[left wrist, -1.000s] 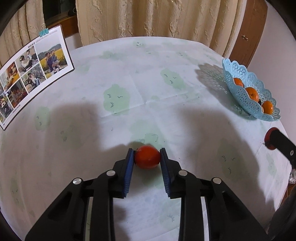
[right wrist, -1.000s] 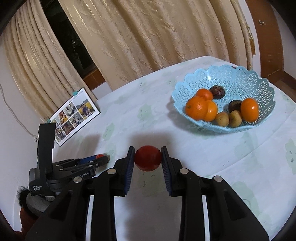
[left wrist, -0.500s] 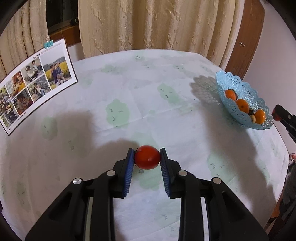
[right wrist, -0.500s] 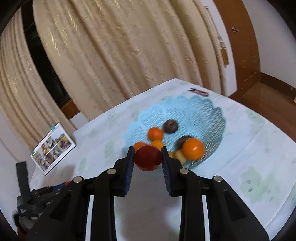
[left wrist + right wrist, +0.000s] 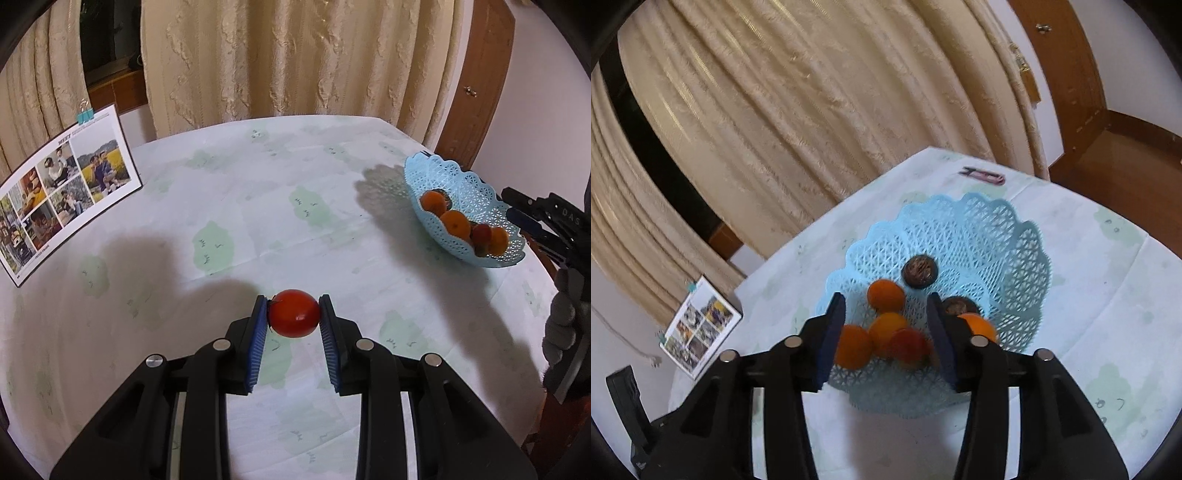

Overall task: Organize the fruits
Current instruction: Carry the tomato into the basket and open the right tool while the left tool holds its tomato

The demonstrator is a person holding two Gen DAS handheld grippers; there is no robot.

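Presently, left gripper pinches a tomato for transfer; right gripper hangs spread above the basket near the table's right edge.

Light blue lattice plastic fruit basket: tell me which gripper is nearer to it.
Right. The right gripper hangs open directly over the light blue lattice plastic fruit basket; the left gripper holds a red tomato well off to the basket's side.
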